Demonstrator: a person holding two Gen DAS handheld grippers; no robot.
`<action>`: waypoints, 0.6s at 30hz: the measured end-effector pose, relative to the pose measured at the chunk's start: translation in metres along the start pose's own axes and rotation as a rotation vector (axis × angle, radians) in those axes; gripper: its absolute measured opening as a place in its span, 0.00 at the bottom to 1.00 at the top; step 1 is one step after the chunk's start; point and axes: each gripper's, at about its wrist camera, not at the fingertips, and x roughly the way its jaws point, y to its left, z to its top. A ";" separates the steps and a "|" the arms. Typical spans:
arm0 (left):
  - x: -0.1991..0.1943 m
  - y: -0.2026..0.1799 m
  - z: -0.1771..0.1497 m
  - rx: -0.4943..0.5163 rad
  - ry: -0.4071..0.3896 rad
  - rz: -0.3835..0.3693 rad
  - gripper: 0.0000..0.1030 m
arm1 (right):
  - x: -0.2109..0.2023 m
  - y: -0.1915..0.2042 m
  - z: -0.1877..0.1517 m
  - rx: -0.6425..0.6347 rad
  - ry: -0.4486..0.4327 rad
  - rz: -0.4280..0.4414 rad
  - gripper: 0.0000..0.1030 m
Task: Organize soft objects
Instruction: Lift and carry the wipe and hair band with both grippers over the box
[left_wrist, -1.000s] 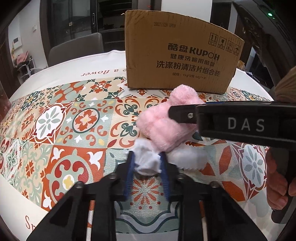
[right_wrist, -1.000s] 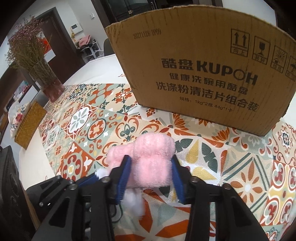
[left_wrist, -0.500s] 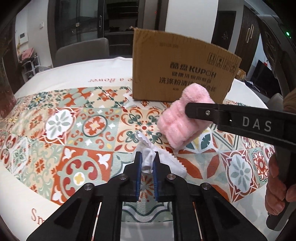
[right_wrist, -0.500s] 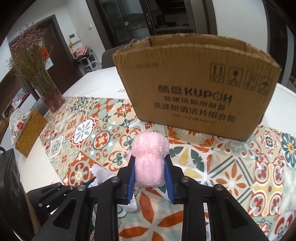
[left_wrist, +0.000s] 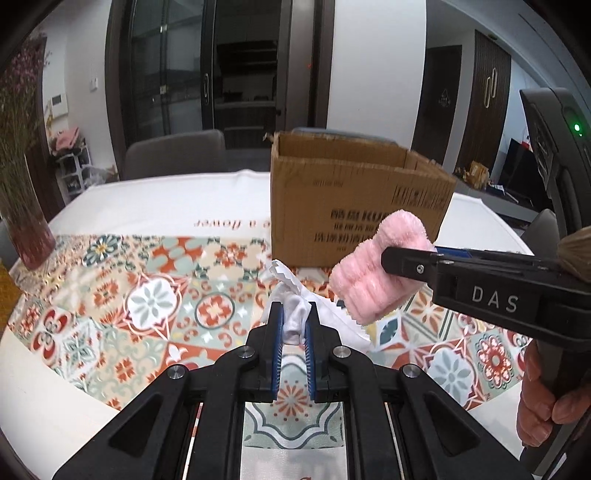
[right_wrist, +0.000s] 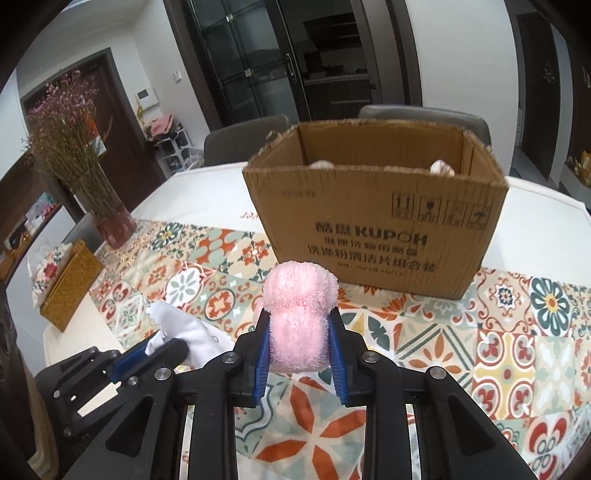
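Right now you have both picks made and are in the carry step: each soft thing is off the surface (right_wrist: 498, 332) and the cardboard box (right_wrist: 373, 225) stands ahead, open at the top. Starting at the left, your left claw (left_wrist: 294, 325) is clenched tight on a white cloth (left_wrist: 295, 314), a thin, limp fabric bunched into a wrinkled knot between the blue pads, with a zigzag-cut edge trailing loose to the right. Further right, your right claw (right_wrist: 298, 343) is clamped on a pink plush roll (right_wrist: 298, 325), fuzzy and thick, folded into ribbed lobes; the pads dent its sides, so it looks squashy and likely to spring back when let go. In the left view the roll hangs in the air in front of the box's printed wall, just beside the cloth. The box is plain corrugated card with a ragged top rim, and pale fuzzy shapes peep over its near edge, so I judge some items are already inside. The next move calls for bringing each claw above the rim and over the opening before letting go; watch that the cloth's loose tail does not catch on the rim or drape outside. The surface beneath wears a glossy patterned cover of orange, teal and cream tiles.
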 end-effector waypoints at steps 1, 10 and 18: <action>-0.003 -0.001 0.003 0.003 -0.009 0.000 0.12 | -0.003 0.001 0.001 -0.001 -0.007 -0.002 0.28; -0.034 -0.007 0.026 0.032 -0.091 -0.009 0.12 | -0.039 0.008 0.015 0.001 -0.074 -0.029 0.28; -0.058 -0.016 0.047 0.063 -0.162 -0.027 0.12 | -0.069 0.011 0.026 0.007 -0.137 -0.057 0.28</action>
